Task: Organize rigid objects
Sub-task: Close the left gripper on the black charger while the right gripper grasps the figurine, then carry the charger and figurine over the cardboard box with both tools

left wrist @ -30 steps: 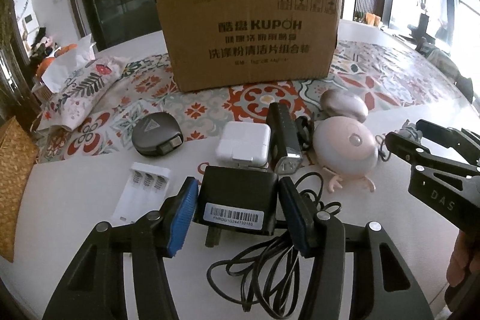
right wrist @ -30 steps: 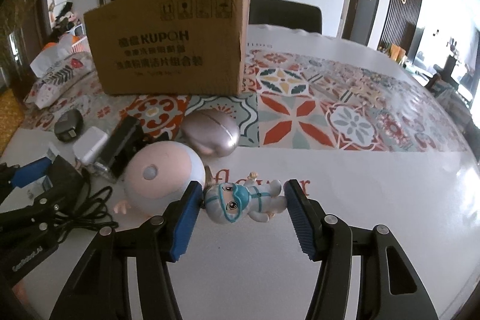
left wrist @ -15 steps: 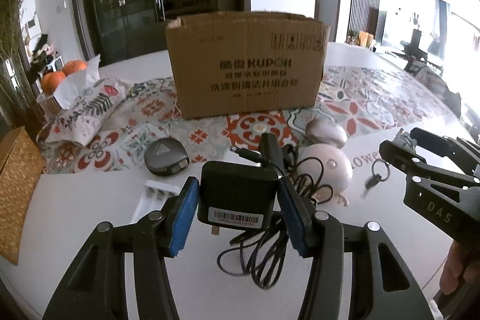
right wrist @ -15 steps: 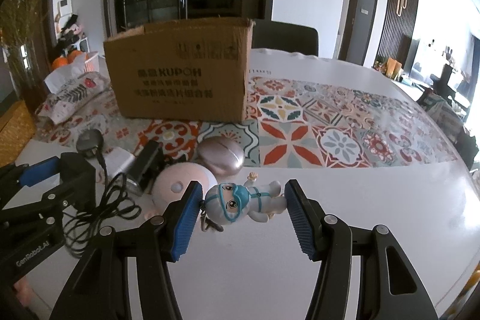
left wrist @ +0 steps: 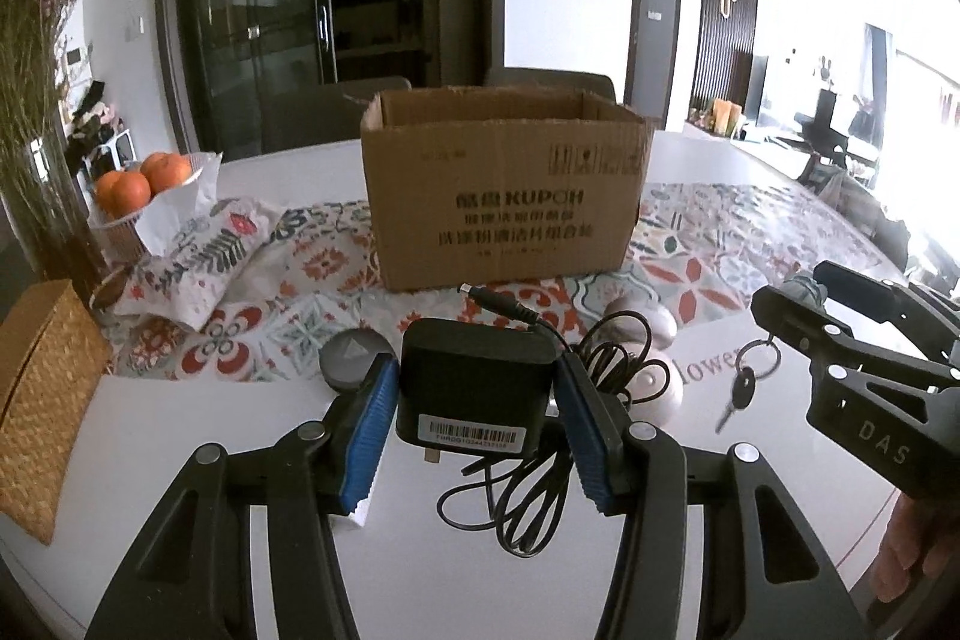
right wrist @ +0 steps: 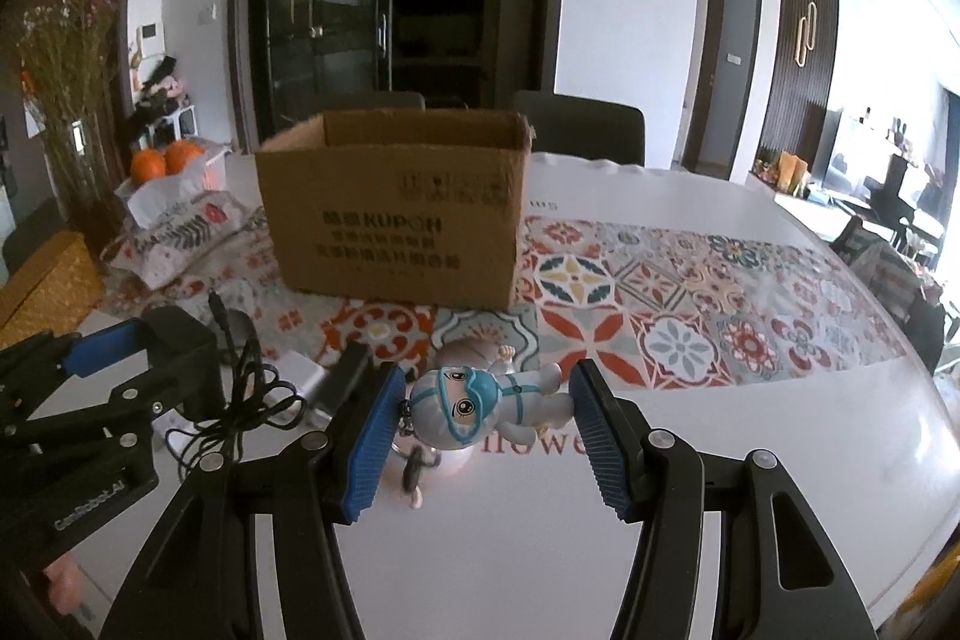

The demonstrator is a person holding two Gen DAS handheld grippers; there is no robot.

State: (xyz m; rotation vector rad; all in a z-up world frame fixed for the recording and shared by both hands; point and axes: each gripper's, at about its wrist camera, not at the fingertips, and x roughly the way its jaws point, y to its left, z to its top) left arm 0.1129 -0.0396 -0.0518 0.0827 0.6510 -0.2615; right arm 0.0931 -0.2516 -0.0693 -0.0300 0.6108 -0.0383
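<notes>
My left gripper (left wrist: 477, 421) is shut on a black power adapter (left wrist: 474, 391) and holds it in the air; its black cable (left wrist: 528, 484) dangles below. My right gripper (right wrist: 483, 415) is shut on a small astronaut figurine keychain (right wrist: 486, 403), also lifted; its key ring and key (left wrist: 747, 382) hang beneath the right gripper in the left wrist view. An open brown cardboard box (left wrist: 504, 196) stands on the patterned cloth beyond both grippers, and it also shows in the right wrist view (right wrist: 396, 208).
On the table under the grippers lie a round pink device (left wrist: 654, 388), a grey oval case (left wrist: 642, 319), a dark round case (left wrist: 351, 358), a white charger (right wrist: 303, 382) and a black bar-shaped device (right wrist: 345, 379). A wicker box (left wrist: 42, 400), a tissue pack (left wrist: 192, 256) and oranges (left wrist: 141, 181) are at the left.
Both grippers have risen from the table with their objects. The adapter's cable now hangs free, and the box's open top has come into view.
</notes>
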